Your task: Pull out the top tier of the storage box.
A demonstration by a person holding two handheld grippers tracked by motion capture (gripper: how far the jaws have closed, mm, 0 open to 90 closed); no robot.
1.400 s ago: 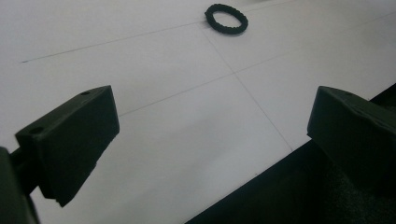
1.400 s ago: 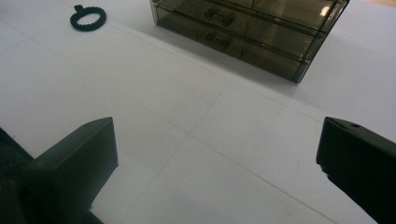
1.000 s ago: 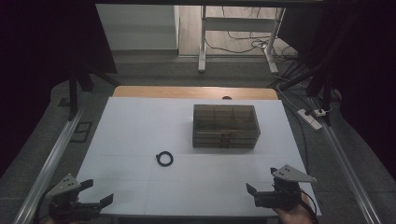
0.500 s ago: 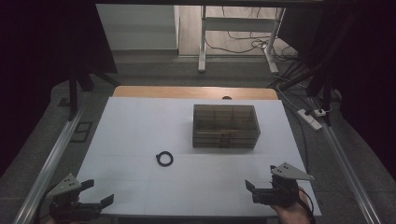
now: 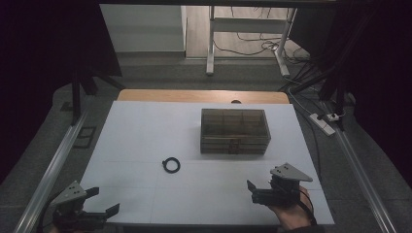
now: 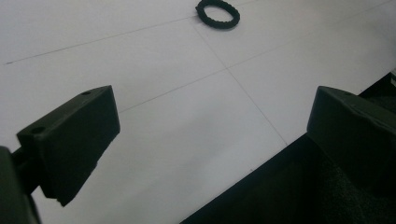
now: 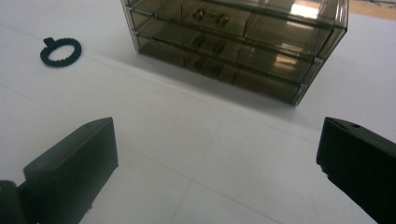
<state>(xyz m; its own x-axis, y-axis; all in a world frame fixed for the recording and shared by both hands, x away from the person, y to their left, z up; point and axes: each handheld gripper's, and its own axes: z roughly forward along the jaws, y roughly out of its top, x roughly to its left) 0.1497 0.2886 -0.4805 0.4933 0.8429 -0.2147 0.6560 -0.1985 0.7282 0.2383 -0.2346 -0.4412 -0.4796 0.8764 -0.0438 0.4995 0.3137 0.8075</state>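
A smoky clear drawer box (image 5: pixel 235 130) with three drawers stands on the white table (image 5: pixel 145 126), right of centre; it also appears in the right gripper view (image 7: pixel 238 42). A small black ring (image 5: pixel 171 165) lies flat in front of it to the left, seen too in the left gripper view (image 6: pixel 218 14) and the right gripper view (image 7: pixel 60 52). My left gripper (image 5: pixel 102 201) hovers open at the near left corner, over the table's front edge. My right gripper (image 5: pixel 252 190) is open near the front right, facing the drawer box. Nothing is held by either.
A wooden strip (image 5: pixel 204 96) borders the table's far edge. Metal rails (image 5: pixel 53 165) run along both sides. A power strip (image 5: pixel 324 123) and cables lie on the floor to the right. A metal stand (image 5: pixel 212 43) rises beyond the table.
My right gripper has drifted slightly left and nearer the front edge. The left gripper, ring and drawer box have stayed put.
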